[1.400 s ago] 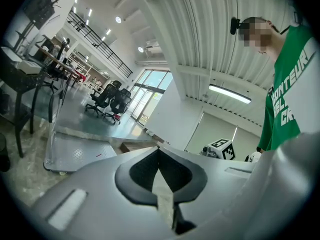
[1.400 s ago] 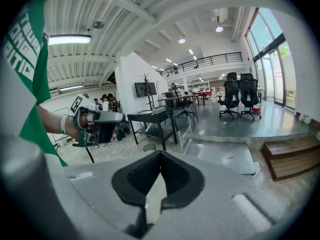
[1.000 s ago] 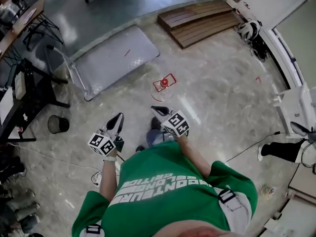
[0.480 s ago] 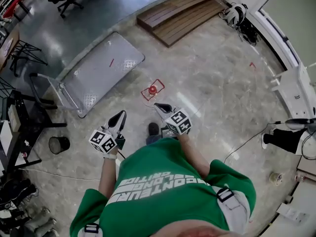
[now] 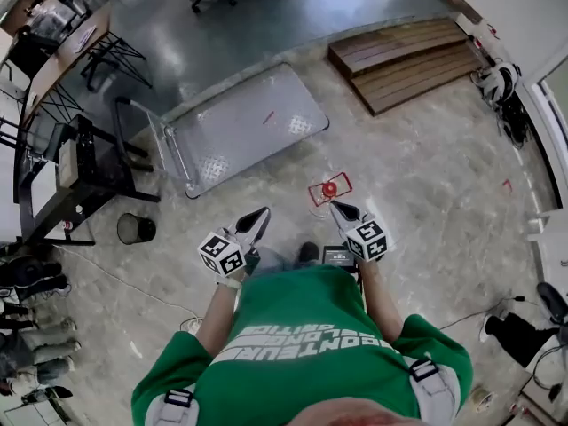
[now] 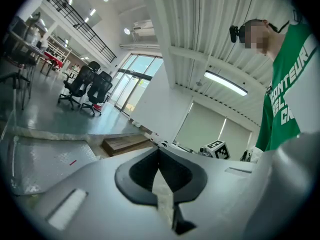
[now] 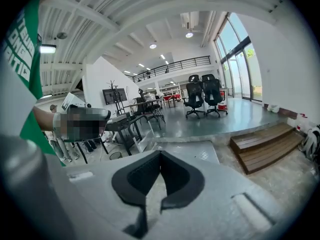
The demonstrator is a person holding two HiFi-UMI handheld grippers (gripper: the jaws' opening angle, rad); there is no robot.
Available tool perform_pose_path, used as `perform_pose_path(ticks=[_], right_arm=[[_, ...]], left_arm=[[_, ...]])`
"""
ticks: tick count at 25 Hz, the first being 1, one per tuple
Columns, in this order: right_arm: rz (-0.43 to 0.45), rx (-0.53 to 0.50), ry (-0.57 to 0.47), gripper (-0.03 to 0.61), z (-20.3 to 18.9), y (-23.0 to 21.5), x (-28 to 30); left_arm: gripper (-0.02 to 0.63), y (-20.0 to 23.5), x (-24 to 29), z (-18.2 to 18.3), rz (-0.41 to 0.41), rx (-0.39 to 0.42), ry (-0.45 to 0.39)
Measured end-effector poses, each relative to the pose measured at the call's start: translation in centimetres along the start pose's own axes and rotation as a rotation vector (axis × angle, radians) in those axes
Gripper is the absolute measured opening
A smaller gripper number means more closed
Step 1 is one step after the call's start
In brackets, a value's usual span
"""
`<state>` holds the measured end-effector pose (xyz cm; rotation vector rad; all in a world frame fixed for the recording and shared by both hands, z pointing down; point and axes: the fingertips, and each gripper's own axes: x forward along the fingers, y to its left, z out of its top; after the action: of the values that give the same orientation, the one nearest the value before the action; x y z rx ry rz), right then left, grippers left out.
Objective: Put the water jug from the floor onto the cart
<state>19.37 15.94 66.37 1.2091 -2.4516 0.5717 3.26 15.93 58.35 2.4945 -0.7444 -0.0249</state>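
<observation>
A wide hall floor of pale stone tiles point(image 5: 426, 176) meets a darker glossy floor point(image 5: 266, 25) along a curved edge near the top of the head view. One flat metal cart point(image 5: 240, 127) lies across that edge. Its deck is bare and its single push handle point(image 5: 169, 153) stands at the left end. To its right, well apart, is one stack of wooden steps point(image 5: 408, 56) with two levels. One black table frame point(image 5: 80, 180) stands left of the cart, close to the handle. Two office chairs point(image 7: 202, 96) stand far back on the dark floor. One small black bin point(image 5: 136, 229) sits on the tiles below the table.

The one water jug point(image 5: 329, 188) is seen from above, showing a red cap. It stands on the tiles inside a red square, near the cart's lower right corner but not touching it. A strip of bare tile runs between jug and cart, and more open tile spreads to the right.

The person holds two grippers. The left gripper point(image 5: 260, 214) has its jaws closed tip to tip on nothing and points toward the cart. The right gripper point(image 5: 337, 208) is likewise closed and empty. Its tip shows just below the jug in the head view, and whether it touches the jug cannot be told.
</observation>
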Motion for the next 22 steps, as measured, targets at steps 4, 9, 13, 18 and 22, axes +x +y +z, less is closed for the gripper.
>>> perform_pose_path(ticks=[4,9,13,18,22], right_arm=[[0.07,-0.06,0.03,-0.009,2.1,1.0,4.4],[0.129,-0.122,0.024,-0.009,6.6,2.7,9.8],[0.163,-0.164,0.031,-0.009,9.1,4.6,13.6],[0.169,-0.193,0.038,-0.009,11.0,5.5,16.9],[0.161,-0.185,0.049,-0.009,12.3,5.9,19.4]], left_arm=[[0.0,3.7,-2.0,0.8,0.076,-0.035,-0.056],[0.0,7.8,-3.6,3.3,0.113,-0.047,-0.102],[0.0,11.1,-4.8,5.4,0.126,-0.043,-0.129],[0.0,14.7,-5.6,7.7,0.125,-0.038,-0.151],[0.0,17.1,-6.4,9.5,0.119,-0.037,-0.167]])
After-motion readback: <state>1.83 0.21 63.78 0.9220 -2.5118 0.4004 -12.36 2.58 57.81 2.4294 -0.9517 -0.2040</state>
